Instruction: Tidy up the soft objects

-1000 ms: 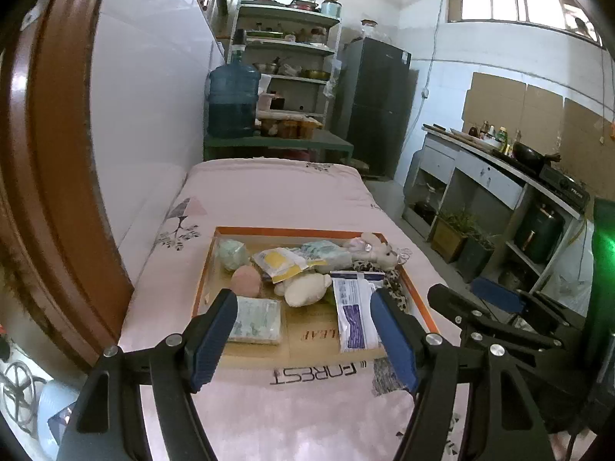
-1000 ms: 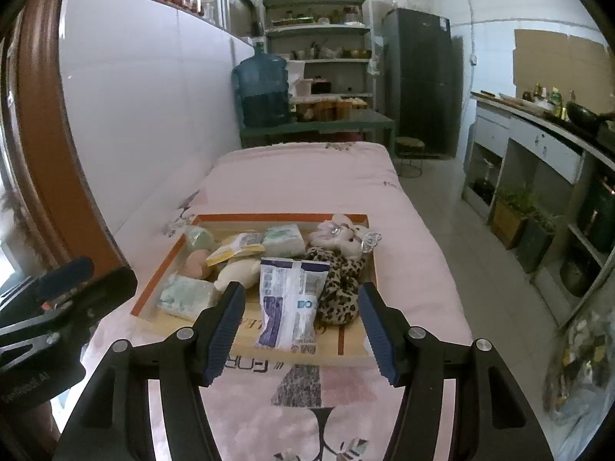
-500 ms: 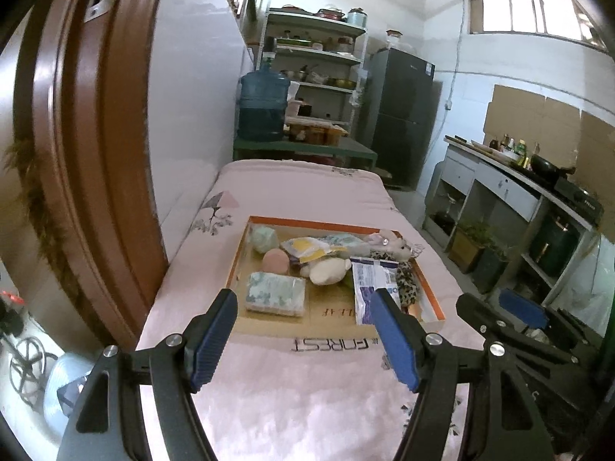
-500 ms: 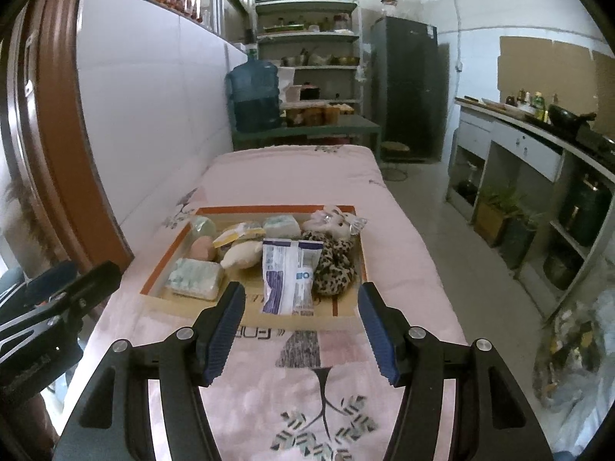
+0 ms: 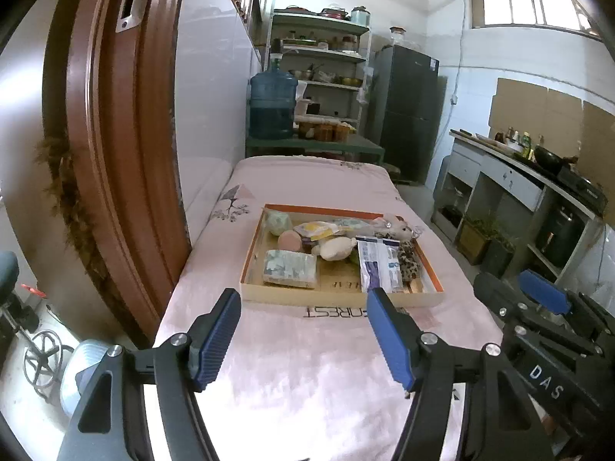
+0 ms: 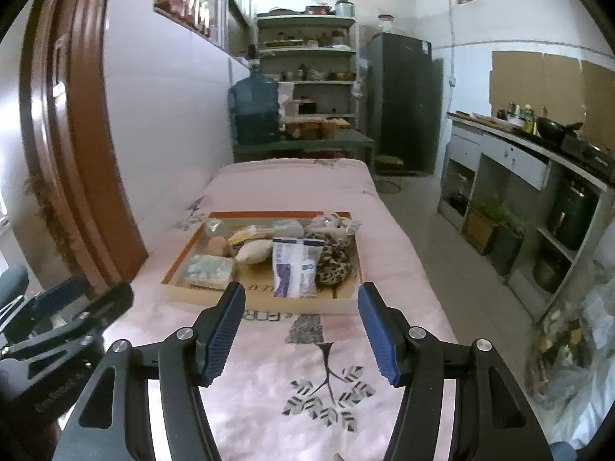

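Pink surface: bedsheet [image 5: 307, 365] with tree print covers a long bed, runs from the grippers back to a green bench with a blue water jug [image 5: 273, 103].
Room: kitchen-like; white tiled wall and brown door frame [image 5: 100, 146] on the left, shelf rack [image 6: 307, 65] and dark fridge [image 5: 407, 115] at the far end, counter [image 6: 519, 153] with bottles and a pan along the right.
Tray: shallow cardboard tray [image 5: 338, 301] with orange rim sits mid-bed, near edge toward both grippers.
Soft objects: all inside the tray; tissue pack [image 5: 290, 269] front left, blue-white pouch [image 5: 378, 265] front centre, leopard-print plush [image 6: 334, 261] right, cream pouch [image 5: 338, 247], pink round [image 5: 290, 239], green round [image 5: 278, 223], yellow packet [image 5: 315, 230] behind.
Left gripper [image 5: 303, 322]: jaws wide, just been closing a little, nothing between them; tray lies ahead of the tips, apart.
Right gripper [image 6: 301, 317]: jaws wide, empty; tray ahead, apart; sits just right of the left one.
Edges: wall close to the bed's left edge; right edge drops to open tiled floor.
Open room: bare sheet between grippers and tray, more bare sheet behind the tray.
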`<state>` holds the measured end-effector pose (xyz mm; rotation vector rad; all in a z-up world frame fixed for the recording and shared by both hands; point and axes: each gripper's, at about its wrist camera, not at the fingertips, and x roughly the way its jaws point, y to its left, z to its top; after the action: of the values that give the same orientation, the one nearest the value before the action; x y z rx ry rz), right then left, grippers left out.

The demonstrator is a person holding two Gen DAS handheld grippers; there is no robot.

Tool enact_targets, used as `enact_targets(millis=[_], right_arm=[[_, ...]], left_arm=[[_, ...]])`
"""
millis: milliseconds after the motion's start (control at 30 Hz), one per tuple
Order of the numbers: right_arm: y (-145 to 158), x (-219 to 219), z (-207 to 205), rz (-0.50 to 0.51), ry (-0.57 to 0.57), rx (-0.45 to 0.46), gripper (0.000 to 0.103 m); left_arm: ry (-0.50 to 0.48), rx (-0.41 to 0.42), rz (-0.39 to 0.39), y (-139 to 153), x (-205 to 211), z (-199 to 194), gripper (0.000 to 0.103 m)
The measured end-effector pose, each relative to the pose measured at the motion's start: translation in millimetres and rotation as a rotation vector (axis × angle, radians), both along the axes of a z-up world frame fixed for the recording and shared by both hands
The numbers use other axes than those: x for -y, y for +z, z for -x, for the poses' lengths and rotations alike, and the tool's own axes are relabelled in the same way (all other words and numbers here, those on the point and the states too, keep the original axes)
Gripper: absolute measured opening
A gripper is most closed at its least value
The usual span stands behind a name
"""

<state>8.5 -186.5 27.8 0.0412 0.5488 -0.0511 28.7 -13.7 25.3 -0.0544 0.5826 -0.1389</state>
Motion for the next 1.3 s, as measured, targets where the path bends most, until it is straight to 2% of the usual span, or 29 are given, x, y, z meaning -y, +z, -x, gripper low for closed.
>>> enact_targets(millis=[333,1300], right_arm=[[1,-10,15,0.013,0.020,0.011,0.063],[5,-17,32,0.011,0.048,0.031,0.063]], left_arm=[[0.029,0.010,-0.043,3,-1,17,0.066],[0.041,0.026,-0.055,5,-1,34,0.066]])
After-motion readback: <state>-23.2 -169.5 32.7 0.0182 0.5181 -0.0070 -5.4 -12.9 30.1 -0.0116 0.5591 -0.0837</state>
